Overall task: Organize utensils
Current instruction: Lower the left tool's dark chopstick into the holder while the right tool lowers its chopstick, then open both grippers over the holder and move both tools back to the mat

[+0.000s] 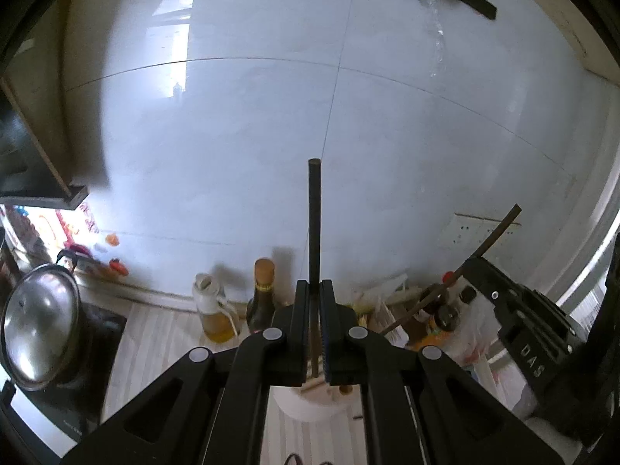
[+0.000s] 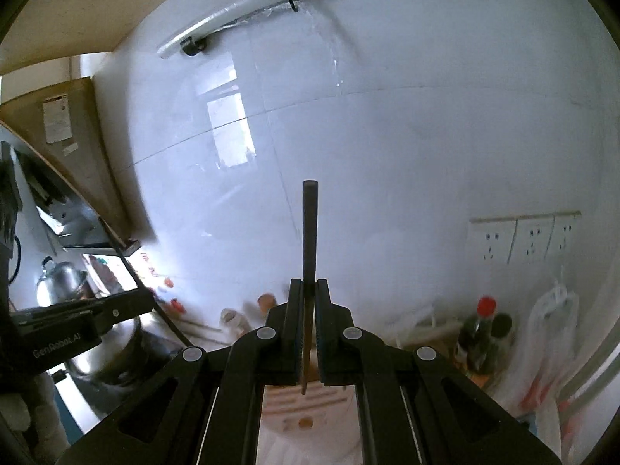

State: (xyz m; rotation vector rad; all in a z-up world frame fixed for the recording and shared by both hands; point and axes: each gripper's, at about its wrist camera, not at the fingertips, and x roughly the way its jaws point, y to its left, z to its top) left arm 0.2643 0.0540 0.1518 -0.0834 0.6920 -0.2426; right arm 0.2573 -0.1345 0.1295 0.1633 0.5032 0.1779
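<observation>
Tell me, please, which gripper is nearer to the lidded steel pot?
Left. The steel pot lies left of the left gripper; the right gripper is farther right, beyond the left one. Each grips a chopstick.

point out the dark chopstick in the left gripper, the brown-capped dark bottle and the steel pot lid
dark thin chopstick (image 1: 314,213), left wrist view, upper shaft above the jaws
dark glass bottle with brown cap (image 1: 263,298), left wrist view, neck below the cap
shiny round steel pot lid (image 1: 38,321), left wrist view, dome centre

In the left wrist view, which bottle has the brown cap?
The dark sauce bottle beside the left gripper; the neighbouring oil bottle is pale, with yellow liquid.
</observation>
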